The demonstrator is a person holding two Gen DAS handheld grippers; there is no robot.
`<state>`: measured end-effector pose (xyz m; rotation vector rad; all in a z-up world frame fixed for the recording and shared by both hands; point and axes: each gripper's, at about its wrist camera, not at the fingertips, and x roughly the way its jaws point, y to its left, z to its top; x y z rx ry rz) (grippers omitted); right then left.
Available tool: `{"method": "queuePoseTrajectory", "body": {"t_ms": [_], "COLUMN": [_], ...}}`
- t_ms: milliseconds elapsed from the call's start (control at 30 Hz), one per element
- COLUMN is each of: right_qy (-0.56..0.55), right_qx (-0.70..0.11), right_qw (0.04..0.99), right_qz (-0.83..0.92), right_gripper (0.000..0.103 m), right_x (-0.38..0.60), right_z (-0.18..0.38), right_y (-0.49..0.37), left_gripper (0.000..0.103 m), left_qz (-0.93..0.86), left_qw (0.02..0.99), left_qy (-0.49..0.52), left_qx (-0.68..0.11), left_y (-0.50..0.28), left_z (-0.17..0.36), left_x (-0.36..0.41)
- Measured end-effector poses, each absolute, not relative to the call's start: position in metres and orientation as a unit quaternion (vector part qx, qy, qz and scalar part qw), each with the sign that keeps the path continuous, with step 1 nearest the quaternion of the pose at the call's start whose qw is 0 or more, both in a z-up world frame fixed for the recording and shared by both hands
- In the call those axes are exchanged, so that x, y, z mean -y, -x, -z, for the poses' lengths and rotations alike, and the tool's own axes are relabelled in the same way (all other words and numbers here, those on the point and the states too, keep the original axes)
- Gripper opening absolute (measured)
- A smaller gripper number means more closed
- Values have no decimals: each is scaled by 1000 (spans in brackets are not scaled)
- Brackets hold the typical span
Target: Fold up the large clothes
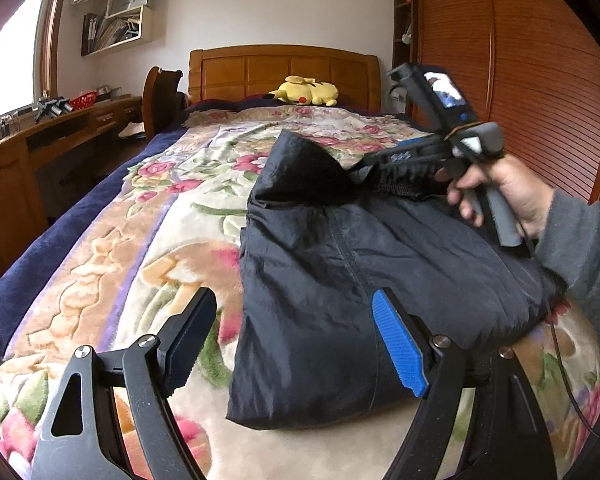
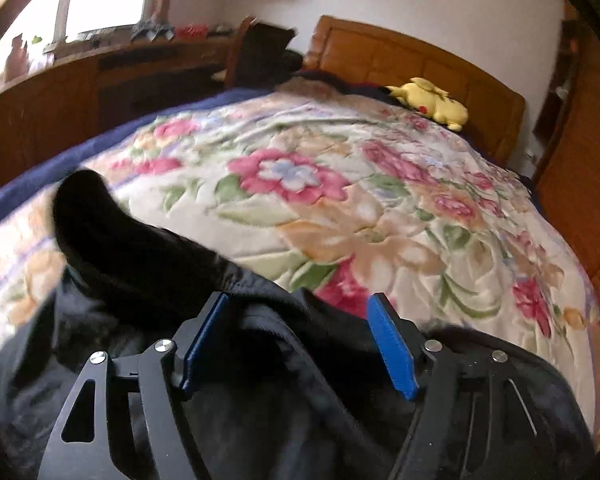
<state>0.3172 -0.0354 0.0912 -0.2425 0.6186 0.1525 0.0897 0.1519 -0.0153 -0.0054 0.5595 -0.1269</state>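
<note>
Left wrist view: left gripper (image 1: 296,344) open over jacket (image 1: 340,280) near edge; right gripper (image 2: 300,344) open at far end.

Place: a home bedroom.
Bed: floral blanket (image 1: 172,184), wooden headboard (image 1: 284,72), yellow plush toy (image 1: 308,90) up top.
Sides: desk (image 1: 60,120) under the window, slatted wardrobe (image 1: 520,80), cluttered wall shelves (image 1: 116,12).

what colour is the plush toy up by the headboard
Yellow, with a red cheek spot. The plush toy shows best in the left wrist view, lying by the wooden headboard.
</note>
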Motion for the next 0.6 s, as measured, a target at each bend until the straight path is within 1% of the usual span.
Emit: {"method": "queuePoseTrajectory", "body": {"t_ms": [133,233,367,600], "right_qy": [115,129,130,78], "right_qx": [-286,-271,-272,-333], "right_qw": [948,951,952,939], "right_qz": [-75,-72,-51,38], "right_gripper": [74,74,74,74], "right_x": [60,82,122,219], "right_z": [-108,-110,-102,-70], "right_y": [-291,-261,-232,-220], "left_gripper": [81,81,81,81], "left_qz": [67,74,80,83], "left_qw": [962,962,961,958], "left_qy": [-3,-6,-10,-19], "left_qx": [-264,-262,-265,-276], "left_y": [-85,-84,-84,-90], "left_z": [11,9,10,17], "left_x": [-142,-135,-125,-117]}}
